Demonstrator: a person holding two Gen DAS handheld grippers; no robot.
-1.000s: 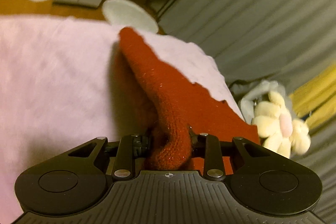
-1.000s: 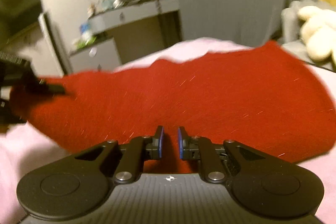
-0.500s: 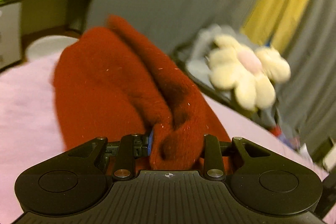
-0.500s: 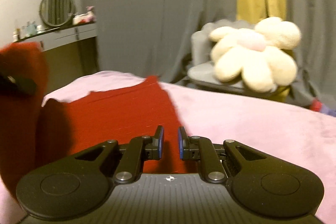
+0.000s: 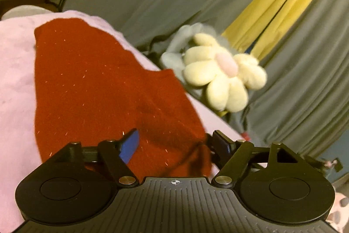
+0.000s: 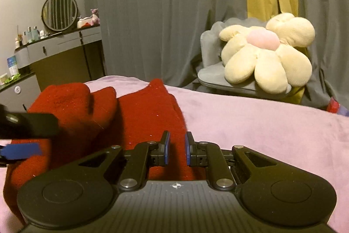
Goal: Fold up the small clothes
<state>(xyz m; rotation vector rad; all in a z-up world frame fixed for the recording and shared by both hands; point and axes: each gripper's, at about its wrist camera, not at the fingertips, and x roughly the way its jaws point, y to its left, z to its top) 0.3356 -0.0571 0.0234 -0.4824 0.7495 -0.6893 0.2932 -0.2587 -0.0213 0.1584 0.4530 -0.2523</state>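
- The left gripper point(image 5: 174, 141) is opening its fingers wide over the red knit garment point(image 5: 98, 84) on the pink bed point(image 5: 15, 62).
- The right gripper point(image 6: 176, 148) is keeping its fingers narrow, nearly closed, gripping nothing; flower plush point(image 6: 266, 51) at two o'clock.

Red knit garment point(image 5: 93, 88) flecked with glitter, doubled over on itself, lying on pink blanket point(image 5: 15, 62), near left
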